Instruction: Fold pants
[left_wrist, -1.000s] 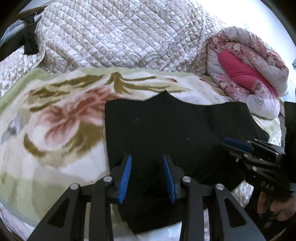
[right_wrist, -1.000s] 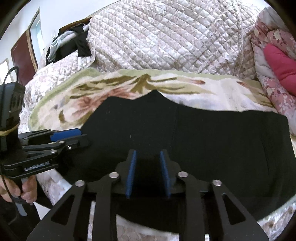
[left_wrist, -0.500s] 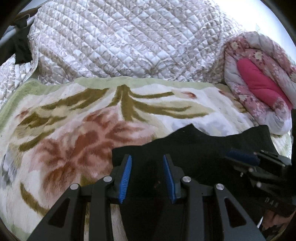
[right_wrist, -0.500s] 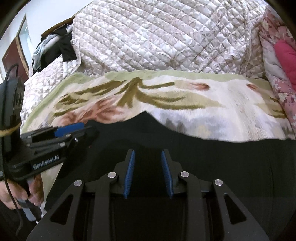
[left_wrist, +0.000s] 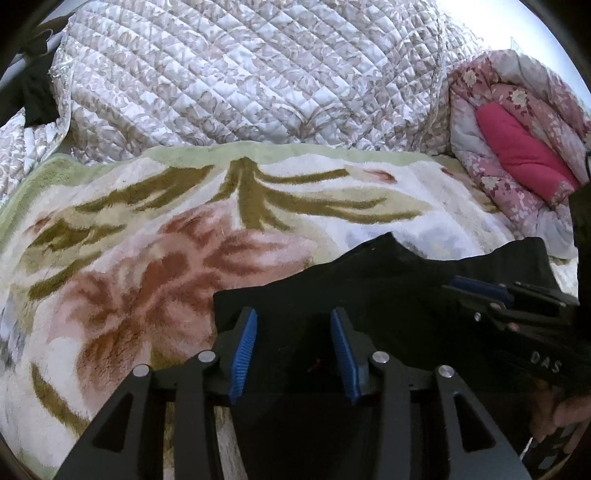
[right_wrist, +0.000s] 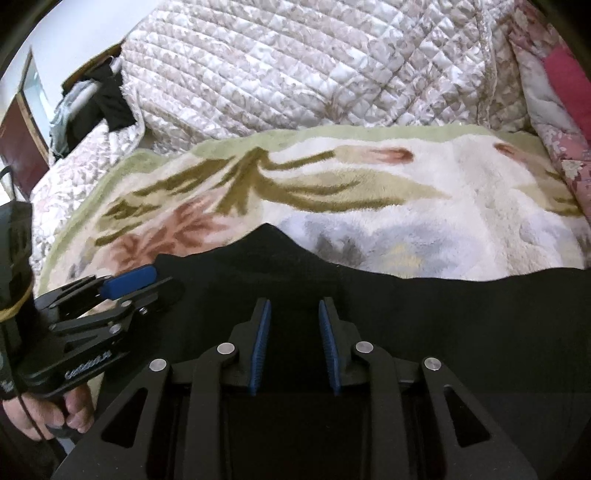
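My left wrist view sits low and close over the pants (left_wrist: 388, 295), facing 12 o'clock toward the quilt (left_wrist: 251, 74), with the right gripper (left_wrist: 476, 290) at 3 o'clock. My right wrist view faces the same way, equally near, left gripper (right_wrist: 129, 282) at 9 o'clock. Both share the pants, blanket (right_wrist: 424, 206) and quilt.

A fluffy cream blanket with green and pink floral pattern (left_wrist: 155, 236) covers the bed, a quilted beige bedspread (left_wrist: 236, 74) heaped behind, a rolled pink floral comforter (left_wrist: 517, 147) at the right.
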